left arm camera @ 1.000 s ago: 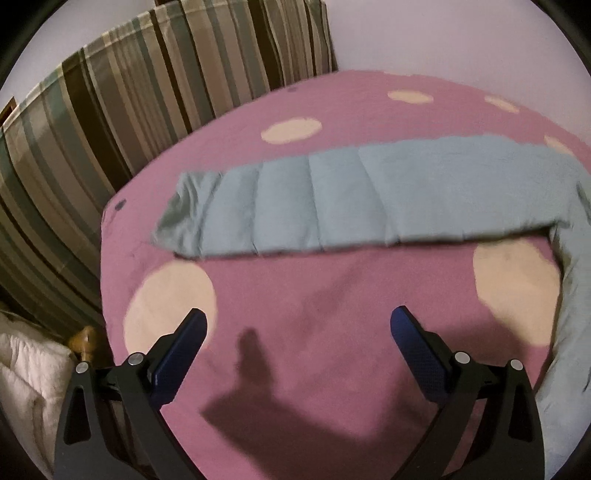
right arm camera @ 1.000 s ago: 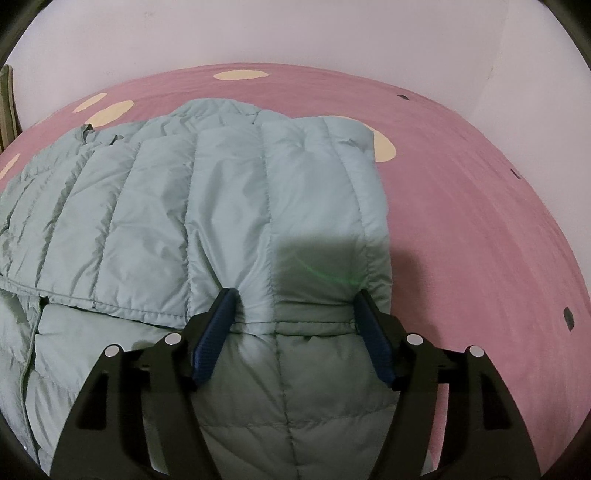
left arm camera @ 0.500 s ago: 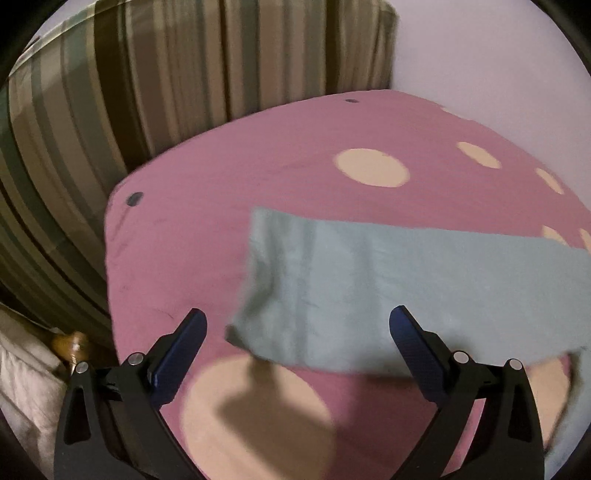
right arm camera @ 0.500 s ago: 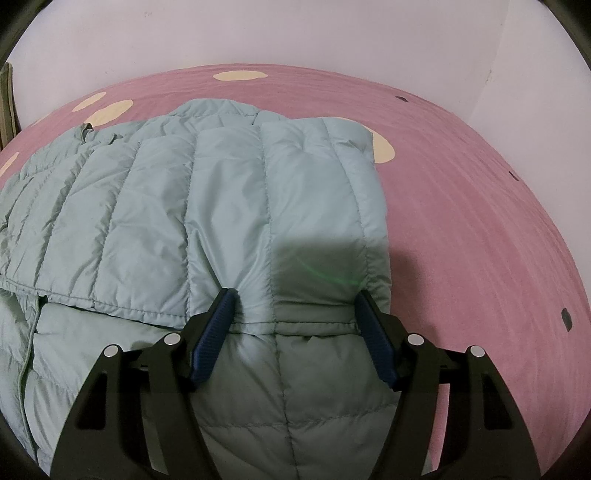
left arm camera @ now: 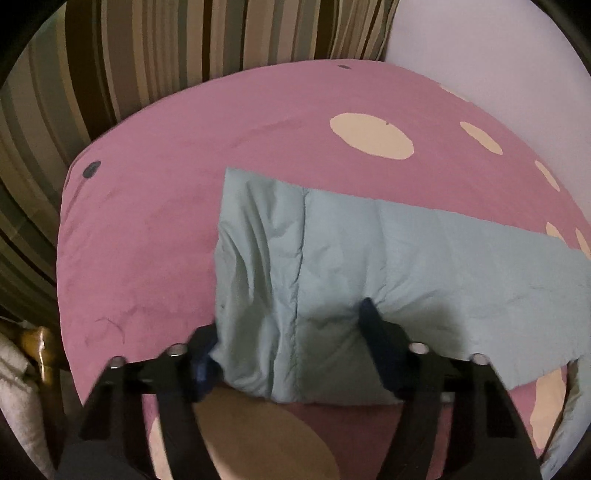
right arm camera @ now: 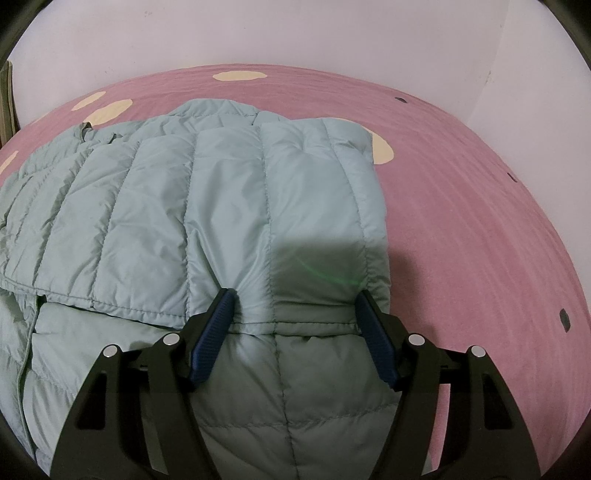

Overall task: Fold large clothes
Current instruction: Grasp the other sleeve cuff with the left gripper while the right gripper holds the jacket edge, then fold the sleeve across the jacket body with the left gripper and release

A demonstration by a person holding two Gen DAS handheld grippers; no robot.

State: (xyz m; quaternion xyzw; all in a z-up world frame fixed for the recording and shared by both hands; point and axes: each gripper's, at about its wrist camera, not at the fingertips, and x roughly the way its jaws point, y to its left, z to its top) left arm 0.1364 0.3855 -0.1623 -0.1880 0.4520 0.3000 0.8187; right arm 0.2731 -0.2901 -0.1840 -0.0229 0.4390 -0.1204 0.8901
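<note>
A pale blue quilted puffer jacket [right arm camera: 229, 206] lies on the pink spotted bedspread [right arm camera: 480, 206]. Its sleeve [left arm camera: 406, 266] stretches out across the bed in the left wrist view. My left gripper [left arm camera: 288, 332] is open, with the cuff end of the sleeve between its blue fingers [left arm camera: 376, 332]; the left finger touches the cuff's edge. My right gripper [right arm camera: 295, 325] is open and rests on the jacket body, its fingers [right arm camera: 214, 325] straddling a folded-over panel near the right edge.
A striped curtain [left arm camera: 166, 44] hangs behind the bed's far left edge. White walls [right arm camera: 332, 33] border the bed at the back and right. A brass knob [left arm camera: 37, 350] and white fabric sit at the lower left, beside the bed.
My left gripper has moved forward to the sleeve's cuff, which now sits between its fingers, and the jaws have narrowed somewhat. The right gripper has stayed in place on the jacket.
</note>
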